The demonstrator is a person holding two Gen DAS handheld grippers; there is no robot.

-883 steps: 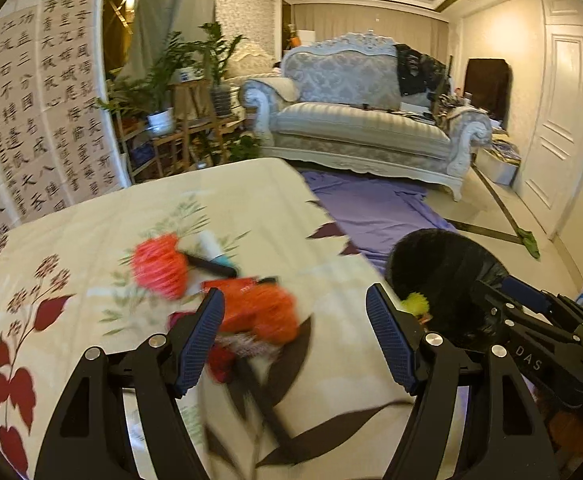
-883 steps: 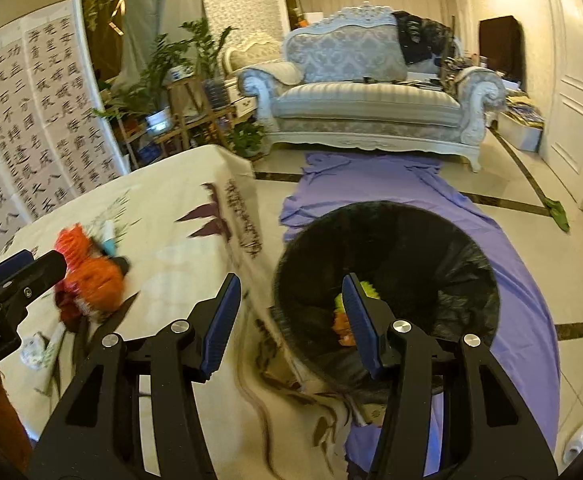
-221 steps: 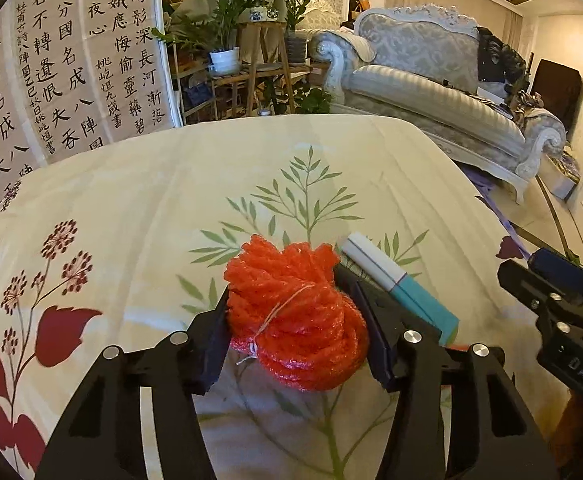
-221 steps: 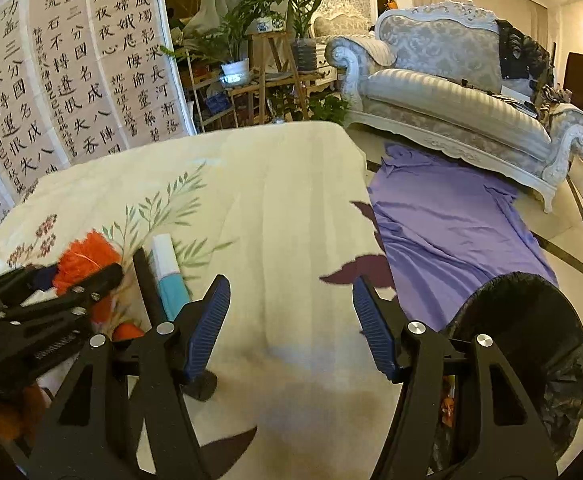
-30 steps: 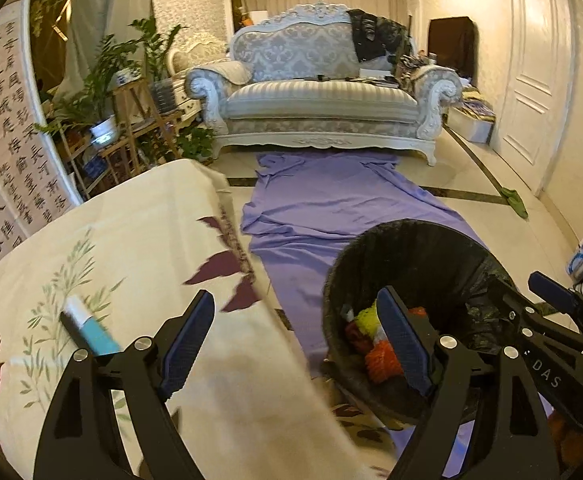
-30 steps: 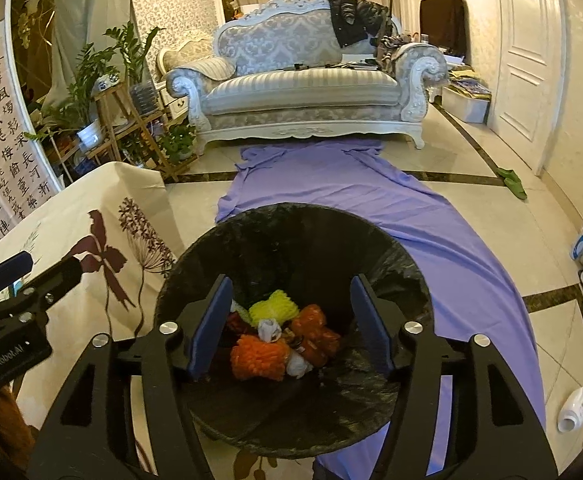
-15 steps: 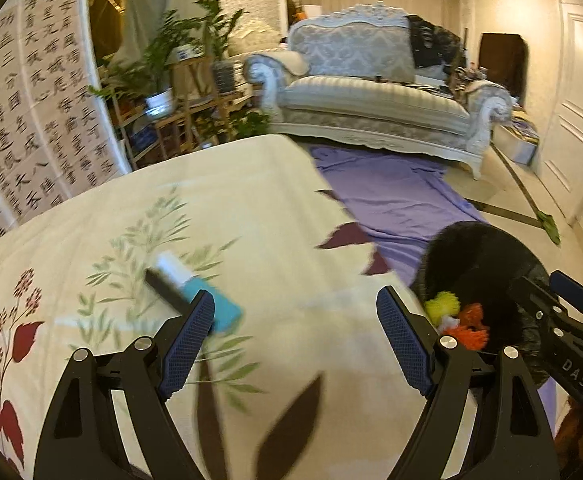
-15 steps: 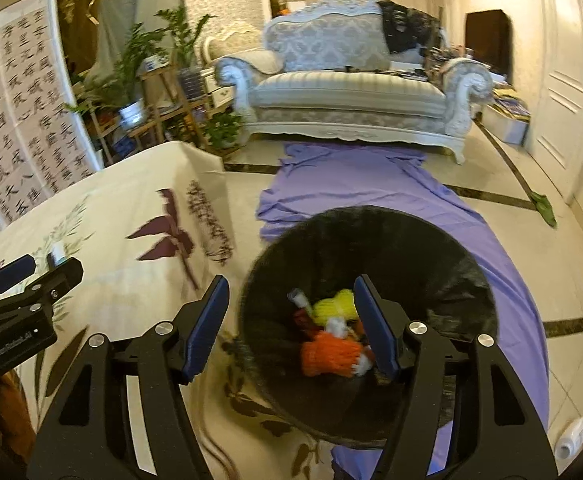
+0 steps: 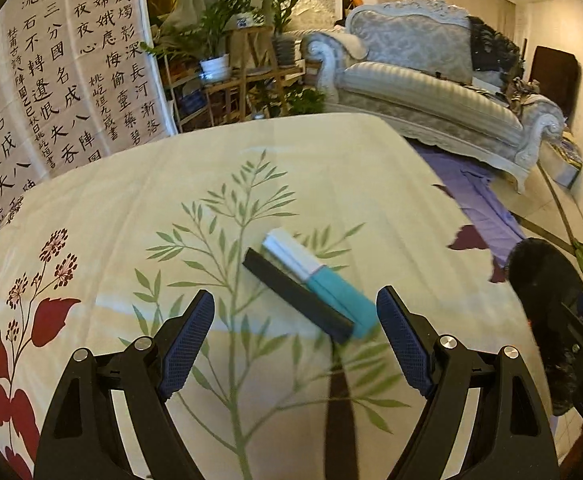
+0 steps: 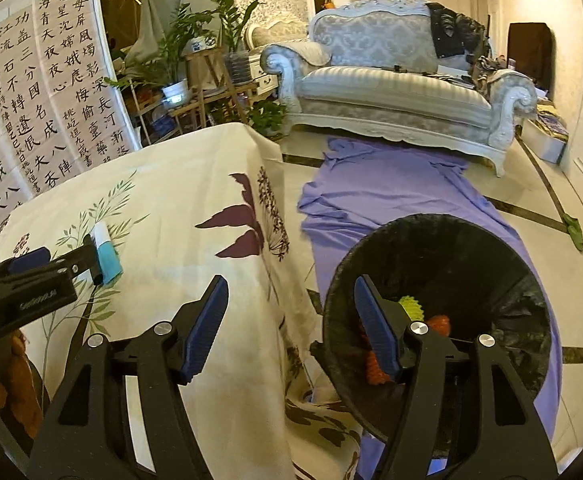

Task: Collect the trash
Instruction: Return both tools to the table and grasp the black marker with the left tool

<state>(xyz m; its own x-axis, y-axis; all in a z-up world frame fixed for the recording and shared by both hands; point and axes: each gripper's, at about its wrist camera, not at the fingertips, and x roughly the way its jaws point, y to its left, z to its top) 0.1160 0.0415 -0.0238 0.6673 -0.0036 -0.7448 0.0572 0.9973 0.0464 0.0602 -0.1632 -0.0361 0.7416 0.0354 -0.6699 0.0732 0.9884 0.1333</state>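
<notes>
- Left wrist view: my left claw [image 9: 295, 330] stands wide with nothing between its pads, pointed down at the cloth-covered surface [image 9: 331, 168].
- Two items lie on the surface just ahead of that claw: a white-and-teal box [image 9: 317, 276] and a black strip [image 9: 297, 295], side by side and touching along their length, both angled toward the right pad.
- Right wrist view: my right claw [image 10: 287, 322] is partly open and holds nothing; it hangs over the surface's edge, its right pad in front of the black-lined trash bin [image 10: 503, 264] on the floor.
- Bin contents visible: an orange mesh wad [image 10: 375, 366] low by the pad, a yellow-green piece [image 10: 411, 306], more orange beside it. Deeper contents are hidden by the pad.
- Progress, my judgement: most of the trash is already in the bin. What remains in view is the box and the strip; no other litter shows on the surface in either view. I take the current step to be the left claw's approach to those two.
- Legible writing: the tall screen [image 9: 63, 64] behind the surface carries columns of brushed Chinese characters. The left claw's body, seen from the right wrist, bears small pale lettering, too blurred to read with confidence. No label can be made out on the box.
- A purple cloth [image 10: 391, 196] lies on the floor between bin and sofa [image 10: 391, 88].
</notes>
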